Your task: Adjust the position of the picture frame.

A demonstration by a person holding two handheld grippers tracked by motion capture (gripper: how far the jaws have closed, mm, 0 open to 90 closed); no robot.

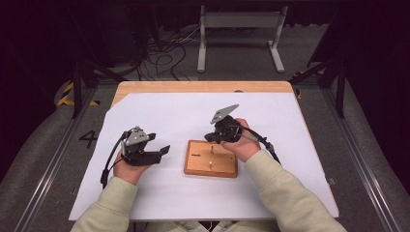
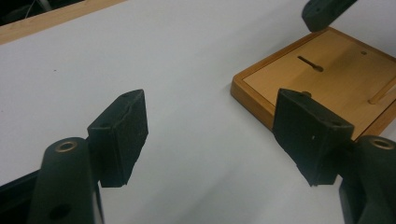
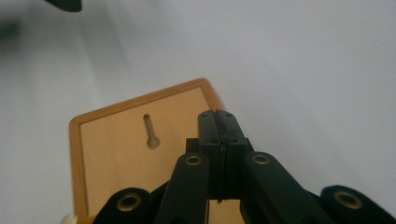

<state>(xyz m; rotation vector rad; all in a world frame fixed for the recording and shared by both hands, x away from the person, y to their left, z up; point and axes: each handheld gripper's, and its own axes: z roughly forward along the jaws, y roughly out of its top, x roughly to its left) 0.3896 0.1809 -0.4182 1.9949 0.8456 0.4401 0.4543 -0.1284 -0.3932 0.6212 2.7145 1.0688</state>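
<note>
Two claws are working over a white sheet [image 1: 159,106] that is covering most of the wooden counter [image 1: 203,87], each one held in a hand coming in from the near edge. A shallow wooden tray [image 1: 211,158] with a raised rim is lying flat on the sheet near the middle of the counter, somewhat toward the near edge; a dark keyhole-shaped slot [image 3: 150,131] is showing in its floor, and two small pegs are standing up from it in the high view. Over the tray's far right corner the right claw [image 1: 212,137] is hovering with its jaws pressed flat together, nothing visible between them, and its tips are pointing down toward the tray's floor in the right gripper view. Whether the tips are touching the wood cannot be told. Well to the left of the tray, toward the left edge of the counter, the left claw [image 1: 162,149] is sitting low over the bare sheet with its jaws spread wide and nothing between them. In the left gripper view its two black pads [image 2: 122,135] are framing empty white sheet, with the tray's near corner lying just beyond the right-hand pad. Cream sleeves [image 1: 285,193] are covering both forearms.
</note>
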